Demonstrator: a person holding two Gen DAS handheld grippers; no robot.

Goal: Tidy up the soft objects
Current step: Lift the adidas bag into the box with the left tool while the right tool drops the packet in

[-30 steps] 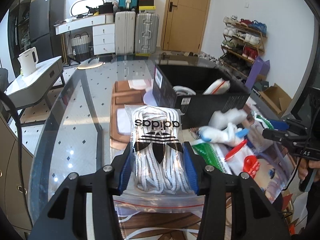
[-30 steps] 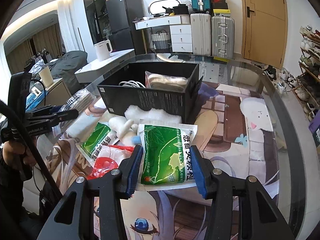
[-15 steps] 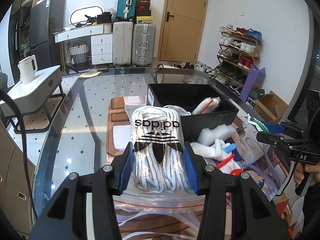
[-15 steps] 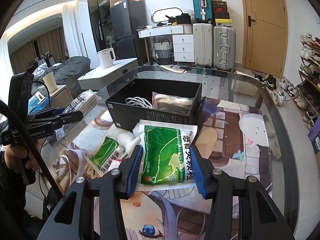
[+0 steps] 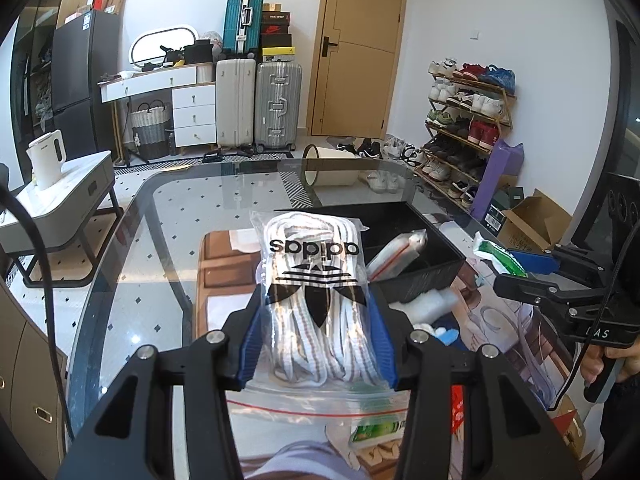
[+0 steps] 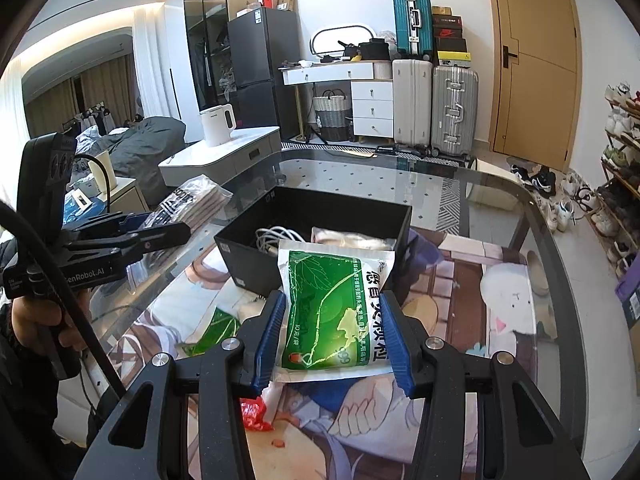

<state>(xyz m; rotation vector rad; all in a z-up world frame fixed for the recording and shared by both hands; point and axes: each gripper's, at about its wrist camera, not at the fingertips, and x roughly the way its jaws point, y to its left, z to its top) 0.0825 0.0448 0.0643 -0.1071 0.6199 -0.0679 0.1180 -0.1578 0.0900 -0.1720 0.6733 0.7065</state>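
Left gripper (image 5: 316,320): pads clamped on both long sides of the lace bag (image 5: 314,280), a clear zip pouch of white laces. Bag's long axis runs forward along the fingers; zip end hangs back toward the camera. Held clear above the table (image 5: 132,280).

Right gripper (image 6: 332,336): pads pressed on the two long edges of the green packet (image 6: 332,308). Packet likewise lies lengthwise between the fingers, free end pointing forward, lifted off the printed mat (image 6: 460,320).

Black box (image 5: 416,256): open top, on the table. Already inside: a coil of white cable (image 6: 276,238) and a clear bag with red zip (image 5: 398,250).

Key relation:
- From the left gripper the box lies ahead and to the right; the bag's far end overlaps the box's near-left rim in view.
- From the right gripper the box lies straight ahead, the packet's far end overlapping its near wall.
- Right hand looks better lined up; judged the nearer for a drop.

Next move, judged: carry forward over the rim, then release. Left needs a rightward shift first. Risk: both loads reaching the opening together and fouling each other.

Loose items remain on the mat, e.g. a second green packet (image 6: 218,326).
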